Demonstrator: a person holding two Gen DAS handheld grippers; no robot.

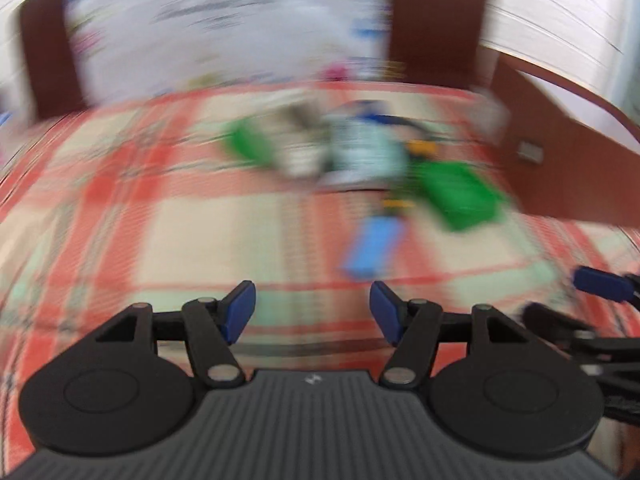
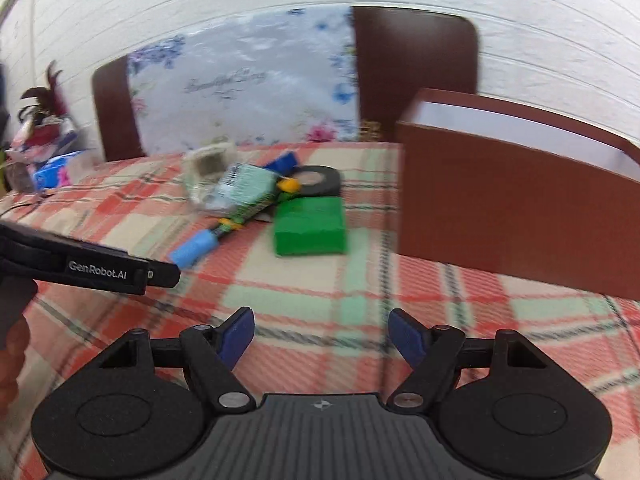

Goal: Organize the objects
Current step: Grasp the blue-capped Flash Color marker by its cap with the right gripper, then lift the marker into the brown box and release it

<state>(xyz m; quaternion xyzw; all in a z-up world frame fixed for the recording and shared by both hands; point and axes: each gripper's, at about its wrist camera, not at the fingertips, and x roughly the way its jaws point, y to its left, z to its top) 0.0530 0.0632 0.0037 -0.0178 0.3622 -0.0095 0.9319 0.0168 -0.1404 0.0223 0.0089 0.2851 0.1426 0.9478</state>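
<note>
A pile of small objects lies on the plaid tablecloth [image 2: 320,292]: a green block [image 2: 310,226], a screwdriver with a blue handle [image 2: 196,248], a pale green packet [image 2: 244,184], a roll of black tape [image 2: 316,180] and a clear plastic case [image 2: 206,168]. My right gripper [image 2: 320,338] is open and empty, well short of the pile. My left gripper [image 1: 312,310] is open and empty; its view is blurred, with the green block [image 1: 460,194] and blue handle [image 1: 374,246] ahead. The left gripper's body [image 2: 100,270] shows at the left of the right wrist view.
An open brown box [image 2: 516,216] with a white inside stands at the right of the table. A brown chair [image 2: 416,68] with a floral cloth [image 2: 244,84] stands behind the table, in front of a white wall. Clutter [image 2: 48,152] sits at the far left.
</note>
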